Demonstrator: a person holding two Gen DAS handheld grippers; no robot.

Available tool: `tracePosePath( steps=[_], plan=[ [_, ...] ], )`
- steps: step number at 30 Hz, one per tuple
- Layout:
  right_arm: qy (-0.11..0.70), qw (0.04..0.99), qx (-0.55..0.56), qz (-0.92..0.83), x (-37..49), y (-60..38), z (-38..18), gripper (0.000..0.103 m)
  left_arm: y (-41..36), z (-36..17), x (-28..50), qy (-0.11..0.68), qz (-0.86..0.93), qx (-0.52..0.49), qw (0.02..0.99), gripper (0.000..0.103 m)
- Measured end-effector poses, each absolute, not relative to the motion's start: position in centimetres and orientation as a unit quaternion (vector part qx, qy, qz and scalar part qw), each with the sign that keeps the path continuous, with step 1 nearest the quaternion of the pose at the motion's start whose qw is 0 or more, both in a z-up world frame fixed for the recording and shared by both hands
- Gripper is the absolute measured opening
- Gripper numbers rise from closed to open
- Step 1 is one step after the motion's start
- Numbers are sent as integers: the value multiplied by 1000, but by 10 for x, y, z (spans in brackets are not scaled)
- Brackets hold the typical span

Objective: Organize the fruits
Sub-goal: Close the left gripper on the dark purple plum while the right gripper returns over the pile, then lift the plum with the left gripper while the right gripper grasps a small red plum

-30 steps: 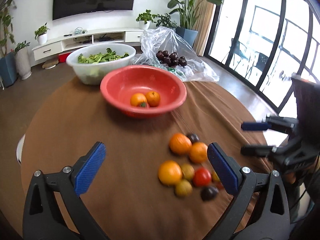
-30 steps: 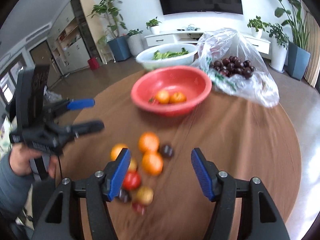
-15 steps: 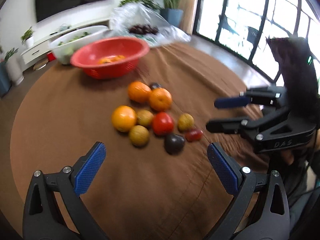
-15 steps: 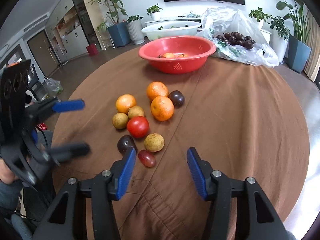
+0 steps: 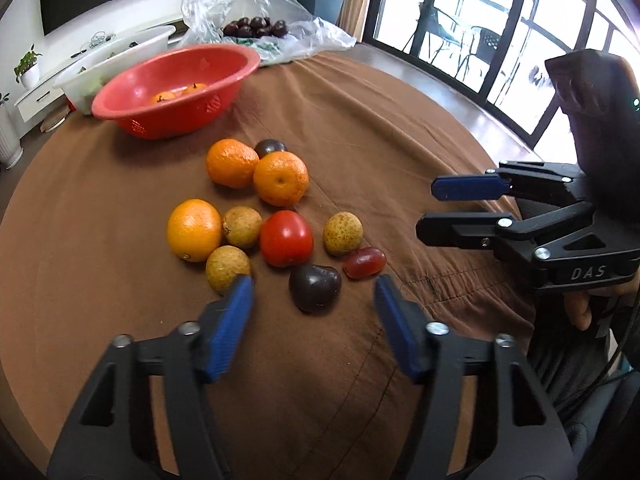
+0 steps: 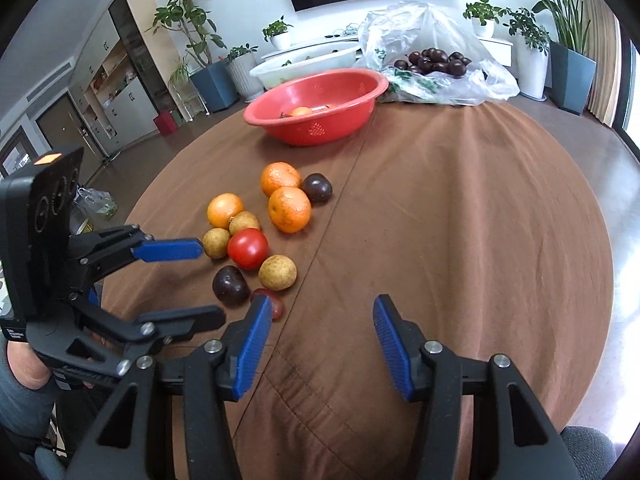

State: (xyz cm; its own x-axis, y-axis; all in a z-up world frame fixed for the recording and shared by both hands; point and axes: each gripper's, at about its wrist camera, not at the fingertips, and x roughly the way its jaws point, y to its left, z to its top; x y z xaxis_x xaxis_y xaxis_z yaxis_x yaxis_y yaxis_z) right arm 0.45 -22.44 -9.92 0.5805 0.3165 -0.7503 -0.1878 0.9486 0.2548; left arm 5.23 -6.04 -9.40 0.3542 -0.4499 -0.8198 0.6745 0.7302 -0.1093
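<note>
Fruits, loose cluster on the brown tablecloth (image 5: 400, 152), listed outward from the dark plum (image 5: 315, 288) at its near edge. Left gripper (image 5: 312, 300): jaws have just been closing, standing apart either side of the dark plum, pads not touching it; one pad covers part of a speckled brown fruit (image 5: 228, 269). Right gripper (image 6: 318, 322): jaws apart over bare cloth, nothing between them; its left pad hides half of the red grape (image 5: 365, 262) just beside the plum. Beyond the plum: red tomato (image 5: 286, 238), two more speckled brown fruits, kind unclear. Farther: three oranges (image 5: 281, 178), a second dark plum (image 5: 271, 147) mostly hidden behind them. Well beyond: red bowl (image 5: 208, 92), oranges inside half hidden by its rim. Farthest: clear plastic bag (image 5: 320, 36) of dark plums; white basin (image 6: 312, 60), contents hard to make out.
</note>
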Motion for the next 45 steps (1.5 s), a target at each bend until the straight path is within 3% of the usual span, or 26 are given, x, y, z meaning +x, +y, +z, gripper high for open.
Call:
tracePosePath(
  steps=[1,5,7,12,29,34,45],
  plan=[
    [435,886,75,143,5,-225,-99,57,-62,-95,52,451,-347,125,812,48],
    [435,885,77,144,4,-225,-100,56,-65,-98,53,454,-347,126,811,47],
    [437,884,77,146,4,-225,-101,56,-65,-98,53,455,-348,125,810,38],
    [444,880,68,157,4,-220,-104,53,-71,-99,57,454,-347,130,810,34],
    [459,865,22,201,7,-195,-111,50,-66,-108,62,463,-340,124,809,33],
    [459,865,18,201,9,-194,-110,50,-63,-108,61,459,-338,116,813,27],
    [465,861,-2,208,17,-183,-114,42,-45,-99,54,452,-333,95,822,26]
  ],
)
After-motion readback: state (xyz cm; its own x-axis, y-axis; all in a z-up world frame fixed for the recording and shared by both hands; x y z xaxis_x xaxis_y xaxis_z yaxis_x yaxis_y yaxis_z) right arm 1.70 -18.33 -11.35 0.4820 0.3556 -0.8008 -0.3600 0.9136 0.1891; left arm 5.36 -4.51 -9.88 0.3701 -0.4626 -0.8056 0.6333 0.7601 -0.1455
